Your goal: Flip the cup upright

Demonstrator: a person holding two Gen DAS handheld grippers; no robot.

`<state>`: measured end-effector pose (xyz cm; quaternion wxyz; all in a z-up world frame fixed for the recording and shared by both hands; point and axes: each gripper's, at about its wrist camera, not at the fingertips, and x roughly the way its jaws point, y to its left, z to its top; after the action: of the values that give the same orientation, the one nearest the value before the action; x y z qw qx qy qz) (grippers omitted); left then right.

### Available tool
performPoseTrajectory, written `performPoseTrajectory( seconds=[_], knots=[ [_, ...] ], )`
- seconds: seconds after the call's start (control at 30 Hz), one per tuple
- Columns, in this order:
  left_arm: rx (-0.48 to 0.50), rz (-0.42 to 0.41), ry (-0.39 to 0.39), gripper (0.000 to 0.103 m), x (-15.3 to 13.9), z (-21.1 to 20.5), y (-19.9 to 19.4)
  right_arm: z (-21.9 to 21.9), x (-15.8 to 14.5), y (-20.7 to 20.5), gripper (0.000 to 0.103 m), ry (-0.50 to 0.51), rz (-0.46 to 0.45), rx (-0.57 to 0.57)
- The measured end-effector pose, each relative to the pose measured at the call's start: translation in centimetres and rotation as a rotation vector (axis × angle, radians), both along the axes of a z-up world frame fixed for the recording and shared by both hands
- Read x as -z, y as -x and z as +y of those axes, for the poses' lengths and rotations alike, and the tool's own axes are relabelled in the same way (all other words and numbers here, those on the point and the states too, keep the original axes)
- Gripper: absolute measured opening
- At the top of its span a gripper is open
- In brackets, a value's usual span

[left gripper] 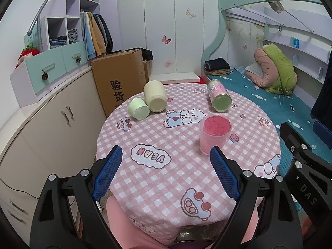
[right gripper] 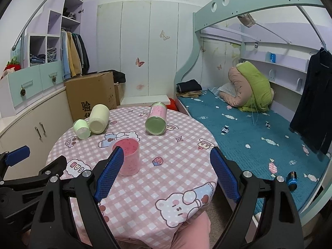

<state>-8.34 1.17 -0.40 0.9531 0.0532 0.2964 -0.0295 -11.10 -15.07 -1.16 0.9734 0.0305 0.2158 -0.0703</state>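
Note:
A round table (left gripper: 166,178) (right gripper: 166,178) with a pink checked cloth holds several cups. A pink cup (left gripper: 214,133) (right gripper: 128,156) stands with its mouth up near the middle. A small green cup (left gripper: 138,109) (right gripper: 81,129), a cream cup (left gripper: 155,96) (right gripper: 99,119) and a pink-and-green cup (left gripper: 219,98) (right gripper: 156,121) lie on their sides at the far part. My left gripper (left gripper: 166,172) is open and empty above the near table, left of the pink cup. My right gripper (right gripper: 167,172) is open and empty, just right of the pink cup.
A cardboard box (left gripper: 119,81) and low cabinets (left gripper: 54,124) stand left of the table. A bunk bed with a teal mattress (right gripper: 259,137) lies right, with a small blue can (right gripper: 291,180) on it. The right gripper's body (left gripper: 307,166) shows in the left wrist view.

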Motion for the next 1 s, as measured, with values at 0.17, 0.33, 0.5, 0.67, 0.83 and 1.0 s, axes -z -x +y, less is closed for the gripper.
performPoseTrajectory(
  seconds=[0.17, 0.33, 0.5, 0.67, 0.83, 1.0],
  knots=[
    [0.005, 0.014, -0.004, 0.087, 0.1, -0.28, 0.03, -0.18, 0.15, 0.13, 0.082, -0.003, 0.005, 0.004],
    [0.005, 0.011, -0.015, 0.087, 0.07, -0.63, 0.01, -0.34, 0.27, 0.32, 0.082, 0.003, 0.01, 0.009],
    [0.02, 0.019, -0.017, 0.087, 0.16, -0.91, -0.07, -0.63, 0.44, 0.46, 0.082, 0.001, 0.016, 0.014],
    [0.025, 0.024, -0.019, 0.087, 0.24, -0.99, -0.16, -0.75, 0.52, 0.5, 0.082, 0.004, 0.021, 0.02],
    [0.025, 0.027, -0.019, 0.087, 0.3, -1.03, -0.27, -0.86, 0.6, 0.41, 0.082, 0.005, 0.025, 0.019],
    [0.026, 0.029, -0.018, 0.087, 0.31, -1.03, -0.26, -0.91, 0.6, 0.39, 0.082, 0.004, 0.025, 0.02]
  ],
)
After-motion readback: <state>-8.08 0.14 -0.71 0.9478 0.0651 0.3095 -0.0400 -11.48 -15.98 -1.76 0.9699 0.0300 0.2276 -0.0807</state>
